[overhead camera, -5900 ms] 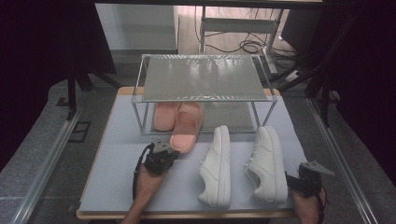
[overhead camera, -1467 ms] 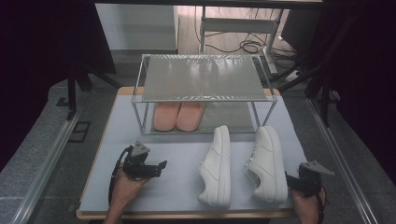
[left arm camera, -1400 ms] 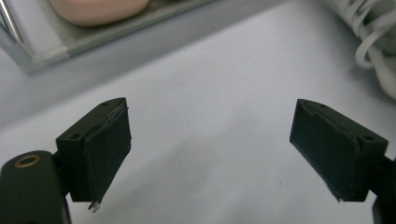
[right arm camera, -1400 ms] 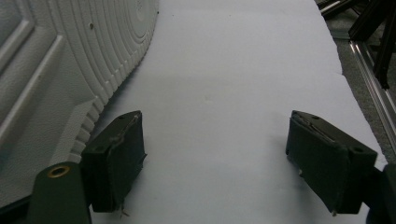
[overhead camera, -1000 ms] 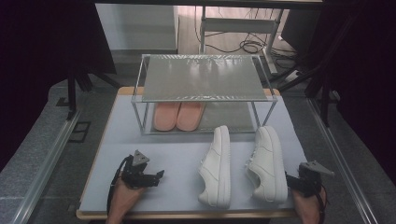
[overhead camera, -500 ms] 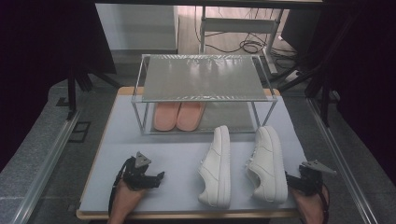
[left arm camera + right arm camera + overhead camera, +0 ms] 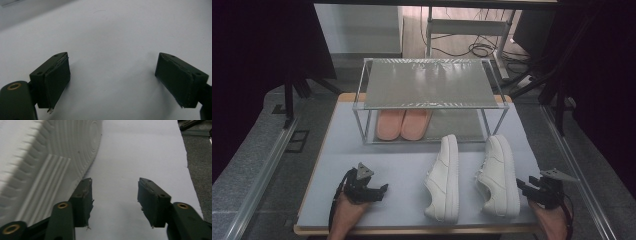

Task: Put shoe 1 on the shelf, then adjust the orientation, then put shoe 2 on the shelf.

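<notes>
High view: dim room, both sides nearly black w/ dark curtains; the pale grey table mat [image 7: 362, 150] is evenly lit from above, shadows soft. Glare streaks on the clear ribbed-top shelf rack [image 7: 427, 82] along its near and far edges. Pic soft, a bit grainy. Left gripper view: bright, washed-out surface, faint shadows under the black pads [image 7: 56, 77], far part hazy. Right gripper view: ribbed white shoe sole [image 7: 45, 157] at left blurred, too close; pads sharp, w/ soft shadow below
</notes>
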The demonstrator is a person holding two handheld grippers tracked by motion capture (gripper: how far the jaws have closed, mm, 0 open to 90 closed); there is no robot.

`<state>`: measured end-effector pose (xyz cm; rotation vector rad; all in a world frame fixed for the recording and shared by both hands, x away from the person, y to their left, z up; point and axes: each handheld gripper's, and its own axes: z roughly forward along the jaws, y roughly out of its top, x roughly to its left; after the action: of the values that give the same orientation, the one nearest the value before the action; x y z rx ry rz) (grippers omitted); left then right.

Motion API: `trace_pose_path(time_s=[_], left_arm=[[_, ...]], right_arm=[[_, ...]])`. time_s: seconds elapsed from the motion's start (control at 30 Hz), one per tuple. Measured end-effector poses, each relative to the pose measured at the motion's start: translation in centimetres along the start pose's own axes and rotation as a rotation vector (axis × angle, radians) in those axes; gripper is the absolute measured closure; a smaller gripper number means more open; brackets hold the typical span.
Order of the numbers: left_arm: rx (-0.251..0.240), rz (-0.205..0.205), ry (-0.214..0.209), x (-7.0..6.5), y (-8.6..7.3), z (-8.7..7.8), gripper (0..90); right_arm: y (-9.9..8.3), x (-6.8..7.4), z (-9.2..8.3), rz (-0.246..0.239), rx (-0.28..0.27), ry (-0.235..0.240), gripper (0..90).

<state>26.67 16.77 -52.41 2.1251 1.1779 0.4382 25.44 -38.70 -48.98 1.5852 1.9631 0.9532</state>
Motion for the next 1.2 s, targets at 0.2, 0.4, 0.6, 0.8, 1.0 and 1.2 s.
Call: trace_pose_path(time_s=[0.2,0.4,0.6,0.8,1.0,1.2], left_arm=[[-0.001,0.001,0.002,0.0,0.0,0.0,12.6],[-0.003,0.002,0.004,-0.1,0.0,0.0,12.6],[-0.003,0.002,0.005,-0.1,0.0,0.0,12.7],[-0.004,0.002,0.006,-0.1,0.0,0.0,12.7],[-0.004,0.002,0.007,-0.1,-0.1,0.0,12.7],[-0.005,0.003,0.007,-0.1,-0.1,0.0,12.6]], right_arm=[[1.0,0.7,-1.1,-0.045,0.002,0.022,60.6],[2.1,1.2,-2.2,-0.042,-0.003,0.055,69.5],[3.0,1.6,-3.1,-0.064,-0.016,0.093,83.5],[3.9,2.3,-4.0,-0.083,-0.042,0.114,90.0],[5.1,3.8,-4.1,-0.123,-0.030,0.156,90.0],[5.5,4.9,-3.4,-0.153,-0.017,0.172,90.0]])
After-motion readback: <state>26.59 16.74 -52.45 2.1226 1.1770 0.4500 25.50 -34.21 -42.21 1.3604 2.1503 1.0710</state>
